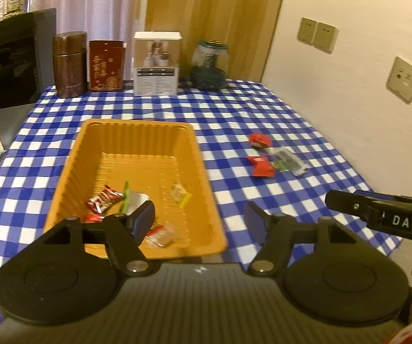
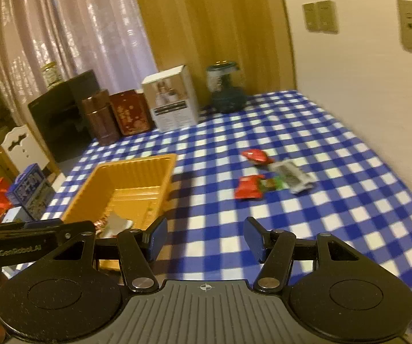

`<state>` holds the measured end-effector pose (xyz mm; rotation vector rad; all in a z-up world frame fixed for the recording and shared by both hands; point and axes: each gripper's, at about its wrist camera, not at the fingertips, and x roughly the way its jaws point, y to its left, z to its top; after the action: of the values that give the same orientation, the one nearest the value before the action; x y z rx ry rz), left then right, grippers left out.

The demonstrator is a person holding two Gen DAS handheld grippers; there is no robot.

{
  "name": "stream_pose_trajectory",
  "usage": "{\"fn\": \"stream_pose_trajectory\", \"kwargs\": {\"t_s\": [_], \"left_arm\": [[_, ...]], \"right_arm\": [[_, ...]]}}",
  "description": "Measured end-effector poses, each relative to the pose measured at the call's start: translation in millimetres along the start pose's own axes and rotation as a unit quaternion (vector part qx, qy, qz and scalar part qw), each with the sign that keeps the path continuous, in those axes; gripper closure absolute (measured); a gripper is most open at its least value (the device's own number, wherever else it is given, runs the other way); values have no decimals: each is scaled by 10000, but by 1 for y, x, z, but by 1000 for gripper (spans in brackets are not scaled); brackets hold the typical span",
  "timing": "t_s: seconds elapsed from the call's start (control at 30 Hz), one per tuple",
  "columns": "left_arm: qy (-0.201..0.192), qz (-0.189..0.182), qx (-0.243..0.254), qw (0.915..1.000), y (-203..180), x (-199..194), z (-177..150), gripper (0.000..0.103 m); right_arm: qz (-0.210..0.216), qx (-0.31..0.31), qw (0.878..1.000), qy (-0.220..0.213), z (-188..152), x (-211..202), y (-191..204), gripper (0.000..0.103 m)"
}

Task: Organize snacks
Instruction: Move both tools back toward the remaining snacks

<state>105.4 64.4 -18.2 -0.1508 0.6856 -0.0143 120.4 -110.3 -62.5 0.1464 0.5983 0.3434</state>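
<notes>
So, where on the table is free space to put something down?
Bare cloth lies between the orange tray and the loose snacks, and between the tray and the back row by the white box. The tray's near end is crowded with wrappers.

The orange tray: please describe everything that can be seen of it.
The orange tray is a rectangular, open-topped bin that looks like thin moulded plastic, with ribbed sloping walls, a flat rolled rim and a grooved floor. It sits upright on the blue and white checked tablecloth. Several wrapped snacks lie at its near end, among them a red-wrapped bar and a yellow-edged sweet; the far end is bare. The open left gripper is above its near edge, not visibly touching.
</notes>
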Motion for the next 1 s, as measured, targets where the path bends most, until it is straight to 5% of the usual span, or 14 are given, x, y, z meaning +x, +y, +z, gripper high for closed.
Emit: {"fn": "stream_pose_trajectory", "kwargs": {"t_s": [0.37, 0.57, 1.0], "left_arm": [[-15, -135, 231, 9996, -46, -9, -5, 27], [4, -235, 392, 9990, -66, -7, -3, 27], [157, -486, 424, 9978, -90, 31, 7, 27]], "right_arm": [[-511, 243, 9984, 42, -12, -35, -41, 43], [-716, 416, 9966, -22, -14, -48, -63, 33], [-831, 564, 9949, -14, -7, -42, -96, 32]]}}
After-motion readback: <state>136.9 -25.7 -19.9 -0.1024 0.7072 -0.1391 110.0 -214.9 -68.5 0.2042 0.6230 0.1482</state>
